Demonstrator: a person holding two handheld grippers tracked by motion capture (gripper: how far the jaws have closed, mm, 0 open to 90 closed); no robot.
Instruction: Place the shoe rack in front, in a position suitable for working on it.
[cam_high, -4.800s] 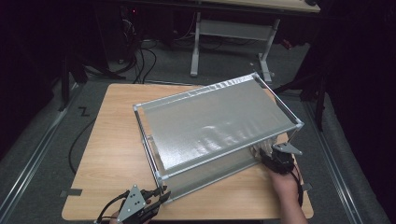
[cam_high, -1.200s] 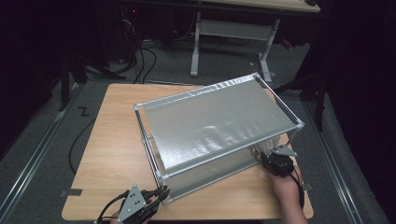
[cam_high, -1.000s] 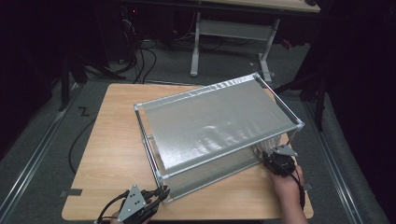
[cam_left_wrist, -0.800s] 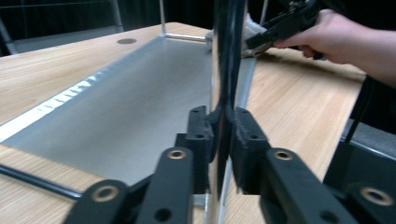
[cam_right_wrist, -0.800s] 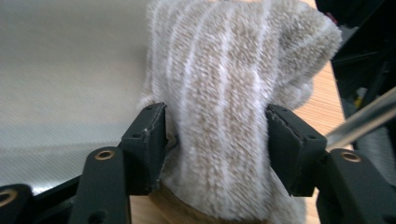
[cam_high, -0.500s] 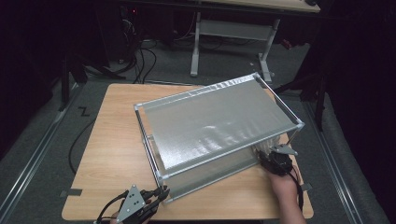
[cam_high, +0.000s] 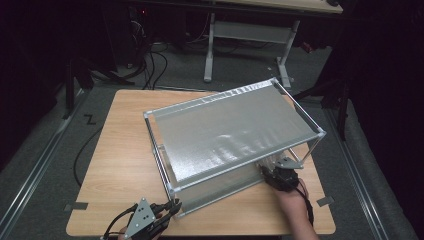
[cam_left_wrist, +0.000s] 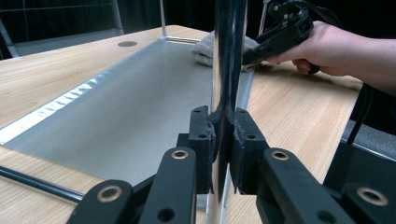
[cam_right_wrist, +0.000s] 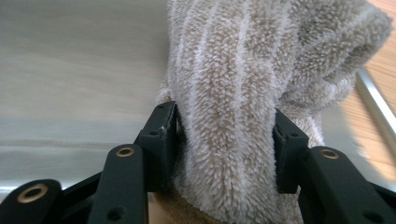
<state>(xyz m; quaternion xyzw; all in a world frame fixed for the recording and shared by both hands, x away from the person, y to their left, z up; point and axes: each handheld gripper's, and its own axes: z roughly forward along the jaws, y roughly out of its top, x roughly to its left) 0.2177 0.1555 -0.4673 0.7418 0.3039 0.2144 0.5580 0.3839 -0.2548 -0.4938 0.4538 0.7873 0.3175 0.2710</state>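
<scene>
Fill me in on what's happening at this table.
A person works a metal rack on the wooden table with two handheld grippers. The left gripper is shut on the rack's near corner post, steadying it. The right gripper holds a bunched beige towel against the lower shelf at the far corner, apparently wiping it.

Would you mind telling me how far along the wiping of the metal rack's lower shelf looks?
Done: left gripper clamps the rack's corner post; right gripper grips the towel. In hand: towel on the lower shelf at its right end. Left: seemingly the remaining shelf.
</scene>
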